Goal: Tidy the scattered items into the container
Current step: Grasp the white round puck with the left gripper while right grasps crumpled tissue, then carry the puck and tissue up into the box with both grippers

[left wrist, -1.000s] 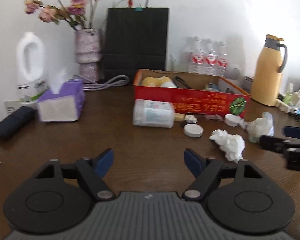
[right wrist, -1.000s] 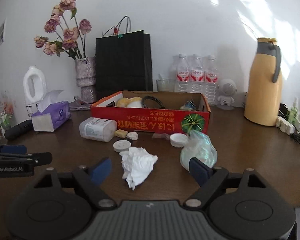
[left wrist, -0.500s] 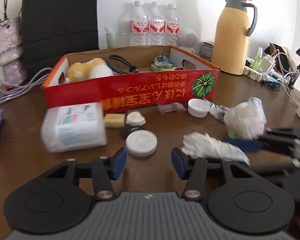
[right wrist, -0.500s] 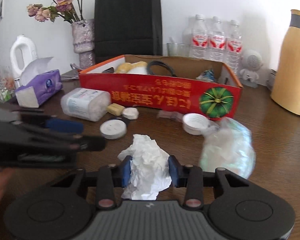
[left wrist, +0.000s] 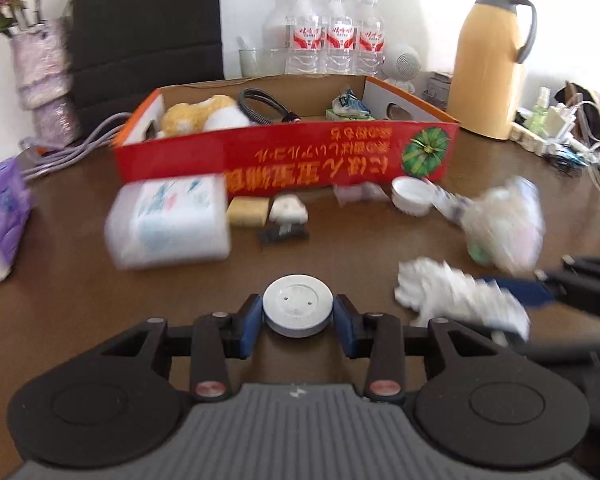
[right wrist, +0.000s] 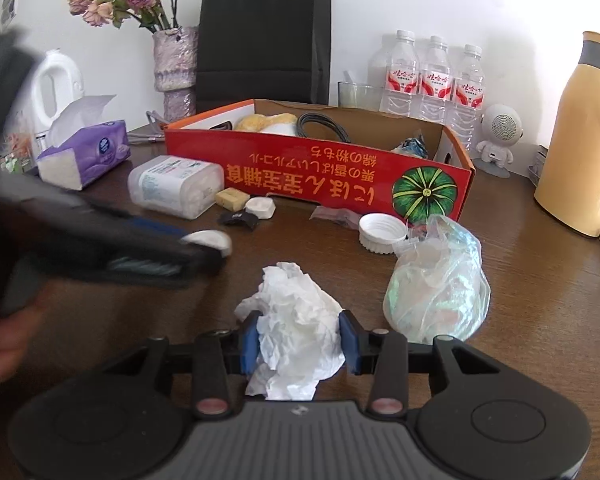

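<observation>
In the left wrist view my left gripper (left wrist: 298, 322) is closing its jaws, and the blue pads touch both sides of a round white lid (left wrist: 298, 306) on the brown table. My right gripper (right wrist: 299, 336) holds a crumpled white tissue (right wrist: 296, 308) between its pads, the jaws opening slightly. The red cardboard box (left wrist: 300, 160) stands behind, with a plush toy and a cable inside. Scattered before it are a clear plastic tub (left wrist: 168, 220), a yellow block (left wrist: 247, 211), a black clip (left wrist: 284, 235), a white cap (left wrist: 412, 196) and a plastic bag (right wrist: 436, 280).
A yellow thermos (left wrist: 488, 60) and tangled chargers (left wrist: 560, 128) stand at the back right. Three water bottles (left wrist: 328, 36), a black paper bag (right wrist: 264, 40) and a flower vase (right wrist: 176, 64) line the wall. A purple tissue box (right wrist: 84, 152) sits left.
Both grippers moved forward and down toward the table and narrowed. The left one came around the white lid and the right one closed on the crumpled tissue.
</observation>
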`<state>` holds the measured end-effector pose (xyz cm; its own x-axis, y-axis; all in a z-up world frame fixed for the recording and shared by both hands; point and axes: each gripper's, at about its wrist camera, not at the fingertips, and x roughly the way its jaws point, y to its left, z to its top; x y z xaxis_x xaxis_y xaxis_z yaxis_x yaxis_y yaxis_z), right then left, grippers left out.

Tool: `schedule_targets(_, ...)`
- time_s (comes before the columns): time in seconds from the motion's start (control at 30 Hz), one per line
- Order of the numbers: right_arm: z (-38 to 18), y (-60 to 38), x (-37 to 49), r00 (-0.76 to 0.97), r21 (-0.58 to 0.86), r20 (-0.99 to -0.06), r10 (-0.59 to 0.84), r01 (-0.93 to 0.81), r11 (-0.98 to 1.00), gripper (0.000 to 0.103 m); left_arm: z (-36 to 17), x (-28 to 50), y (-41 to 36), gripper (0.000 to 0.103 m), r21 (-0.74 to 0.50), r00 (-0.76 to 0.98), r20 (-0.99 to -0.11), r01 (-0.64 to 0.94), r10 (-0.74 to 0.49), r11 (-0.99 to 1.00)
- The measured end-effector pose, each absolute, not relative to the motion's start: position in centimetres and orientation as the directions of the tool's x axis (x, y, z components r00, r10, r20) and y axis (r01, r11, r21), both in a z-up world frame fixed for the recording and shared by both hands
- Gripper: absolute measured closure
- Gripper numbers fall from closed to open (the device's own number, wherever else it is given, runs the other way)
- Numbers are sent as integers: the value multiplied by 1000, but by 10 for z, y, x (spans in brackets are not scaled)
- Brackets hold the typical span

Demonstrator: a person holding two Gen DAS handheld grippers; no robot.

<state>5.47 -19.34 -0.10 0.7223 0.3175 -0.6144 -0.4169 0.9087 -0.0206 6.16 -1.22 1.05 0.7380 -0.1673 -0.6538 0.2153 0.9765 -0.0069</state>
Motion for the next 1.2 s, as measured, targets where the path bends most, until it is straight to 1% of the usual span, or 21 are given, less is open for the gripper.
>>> schedule_targets(0.1, -1, -193, 31, 719, -36, -617, 319, -431, 902, 61, 10, 13, -2, 64, -6, 737, -661, 186, -143, 983)
schedule_targets(0.2, 3, -185, -5, 721, -94, -606, 336, -484, 870, 59, 10, -25, 4, 63, -22, 736, -665, 152, -128, 988)
schedule_targets(0.23, 6, -183, -18, 716, -100, -599, 357, -510, 854, 54, 11, -34, 5, 63, -23, 736, -665, 151, -128, 988)
schedule_targets(0.27, 11, -182, -29, 711, -98, -591, 381, -532, 841, 48, 11, -42, 5, 63, -22, 739, -661, 155, -131, 988)
schedule_targets(0.33, 20, -184, -44, 709, -87, -575, 408, -549, 831, 45, 11, -49, 6, 61, -14, 744, -656, 162, -131, 987)
schedule_targets(0.4, 25, -188, -45, 698, -45, -572, 431, -551, 834, 45, 9, -50, 6, 61, 5, 749, -652, 159, -117, 987)
schedule_targets(0.5, 24, -195, -38, 678, 22, -590, 438, -529, 848, 48, 9, -47, 6, 61, 11, 760, -639, 161, -116, 987)
schedule_targets(0.53, 24, -197, -37, 681, 38, -584, 441, -520, 853, 55, 8, -46, 6, 60, 11, 764, -635, 159, -116, 987)
schedule_targets(0.57, 25, -198, -37, 687, 49, -576, 443, -512, 858, 59, 8, -44, 6, 60, 12, 766, -632, 157, -114, 988)
schedule_targets(0.6, 25, -198, -37, 692, 50, -572, 440, -506, 861, 59, 8, -43, 6, 60, 13, 767, -632, 155, -112, 988)
schedule_targets(0.7, 18, -190, -32, 691, 25, -586, 424, -508, 861, 59, 6, -40, 5, 63, 15, 763, -637, 161, -115, 987)
schedule_targets(0.77, 10, -185, -28, 685, 12, -610, 398, -494, 869, 62, 5, -42, 5, 63, 17, 763, -634, 172, -123, 985)
schedule_targets(0.9, 3, -184, -26, 691, -5, -615, 380, -485, 874, 63, 4, -46, 4, 63, 14, 774, -621, 169, -124, 985)
schedule_targets(1.0, -1, -181, -28, 704, -44, -604, 372, -496, 867, 67, 5, -50, 2, 63, 20, 787, -605, 164, -118, 986)
schedule_targets(1.07, -1, -176, -30, 710, -82, -602, 365, -510, 856, 77, 9, -55, 0, 63, 20, 803, -584, 159, -117, 987)
schedule_targets(1.13, 0, -172, -32, 713, -104, -607, 351, -509, 855, 80, 16, -59, 0, 63, 7, 821, -559, 150, -120, 989)
schedule_targets(1.2, 1, -171, -34, 718, -104, -604, 348, -503, 858, 81, 24, -65, 1, 63, -5, 849, -515, 133, -117, 991)
